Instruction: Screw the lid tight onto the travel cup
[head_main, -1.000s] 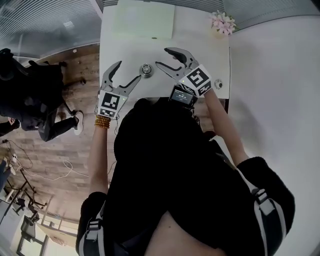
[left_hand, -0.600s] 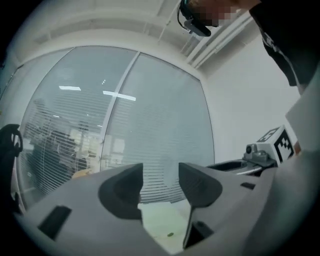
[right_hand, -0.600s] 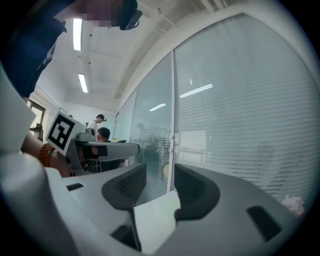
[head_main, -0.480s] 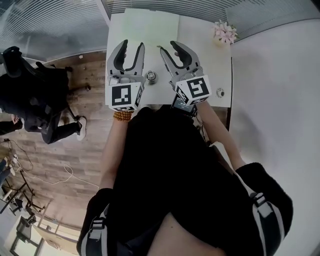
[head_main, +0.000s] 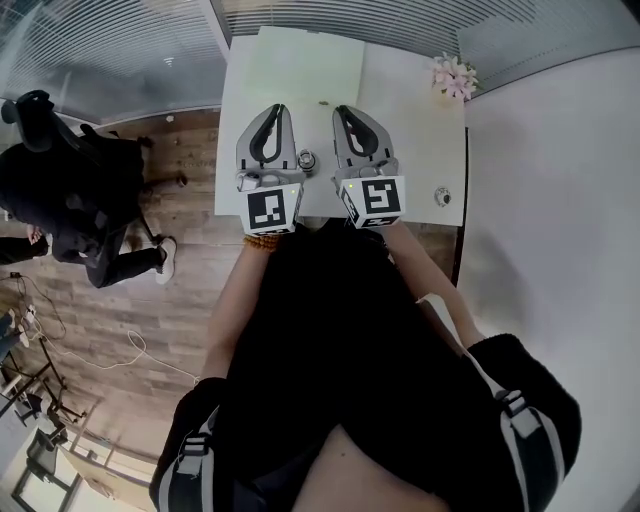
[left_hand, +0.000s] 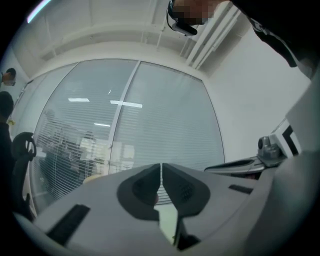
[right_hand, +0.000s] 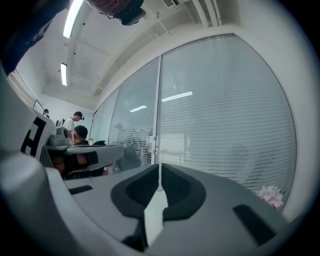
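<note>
Travel cup (head_main: 307, 160) stands on the white table (head_main: 420, 140), near its front edge. In the head view it shows end-on as a small round metal top, so its long axis is prob. upright. Can't tell whether the lid is on or how far it's screwed. A small round thing (head_main: 441, 196) sits well apart near the table's right edge; could be a lid, too small to say.

Key relation: the cup lies below and between the two tools, in the gap between their bodies. It shows right by the left gripper (head_main: 275, 108) and a bit further from the right gripper (head_main: 343, 108), so the left is nearer. Both point level over the table, side by side, tips past the cup. Neither gripper view shows it, only window blinds.

Tool state: both sets of jaws have just been closing and are now clenched, pads together, nothing between them. Neither holds anything.

Judgement: to work the cup, both must tip down, draw back and open first.

Further out: green mat (head_main: 300, 60) at the table's far side, flowers (head_main: 452, 75) at the far right corner.
</note>
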